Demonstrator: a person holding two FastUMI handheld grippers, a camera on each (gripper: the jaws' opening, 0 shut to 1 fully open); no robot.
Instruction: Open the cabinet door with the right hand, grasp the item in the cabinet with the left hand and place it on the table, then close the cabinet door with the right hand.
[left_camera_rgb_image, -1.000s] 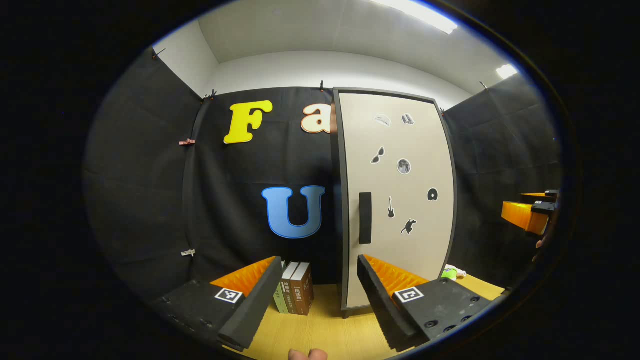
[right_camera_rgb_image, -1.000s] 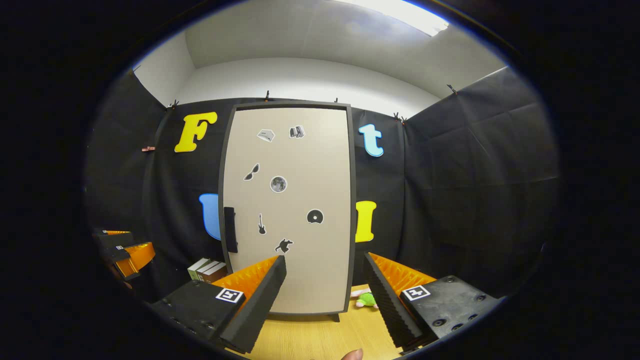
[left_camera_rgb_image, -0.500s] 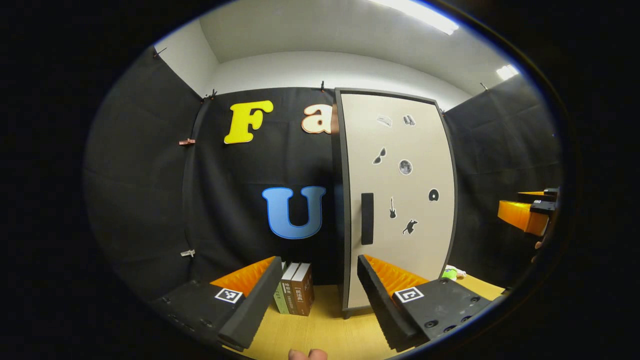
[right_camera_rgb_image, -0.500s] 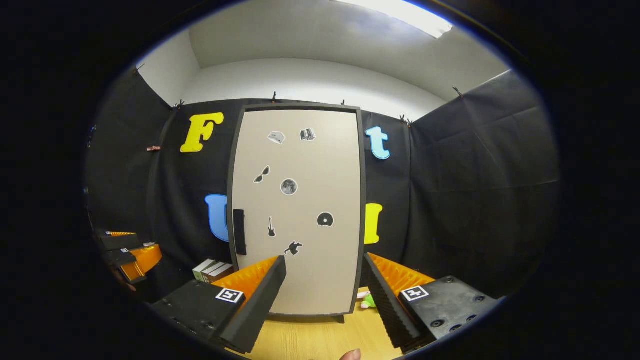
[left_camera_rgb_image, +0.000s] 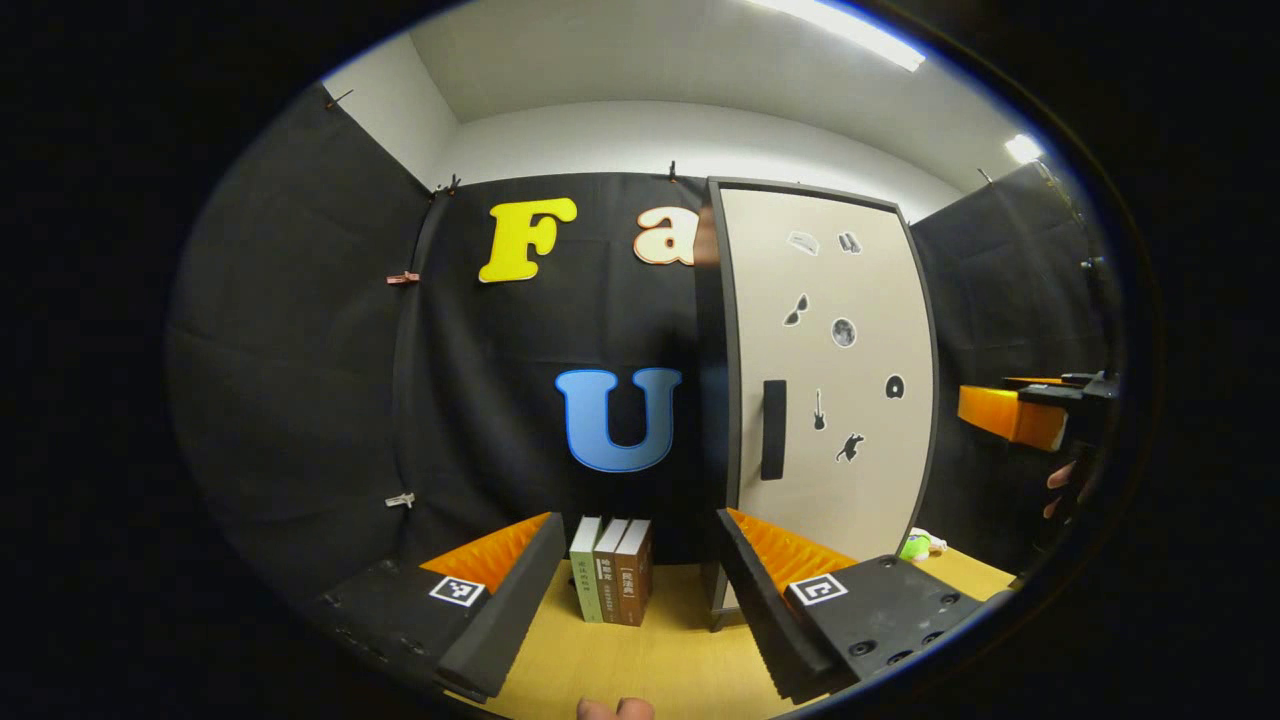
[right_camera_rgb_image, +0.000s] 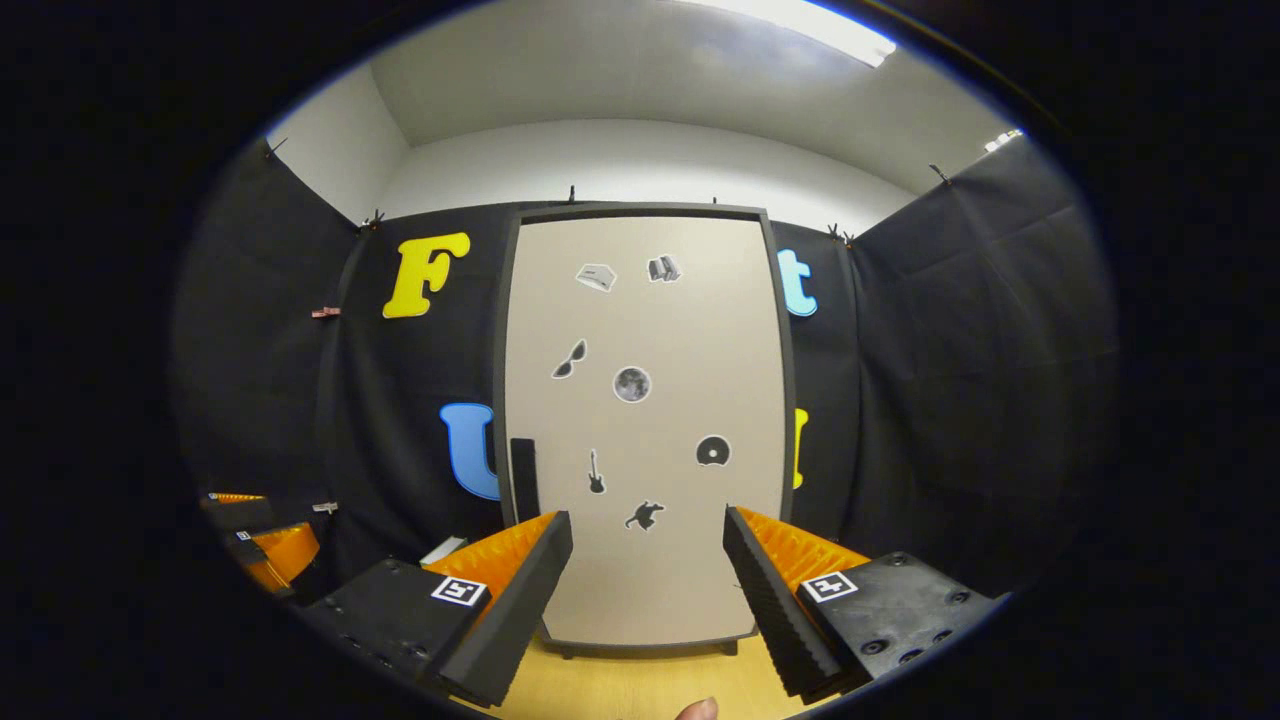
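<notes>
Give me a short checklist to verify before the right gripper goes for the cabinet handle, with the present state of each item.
1. Cabinet door shut: ok.
2. Handle on the door's left edge, free: ok.
3. Right gripper jaws open, empty: ok.
4. Right gripper lined up with the handle: not ok, it faces the door's middle.
5. Left gripper open, off the door: ok.
6. Item inside the cabinet: cannot tell.

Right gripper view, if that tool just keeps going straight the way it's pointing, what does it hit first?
Most likely the closed cabinet door, on its flat front panel right of the handle. The open right tool faces it squarely with nothing between, though the depth is unclear.
</notes>
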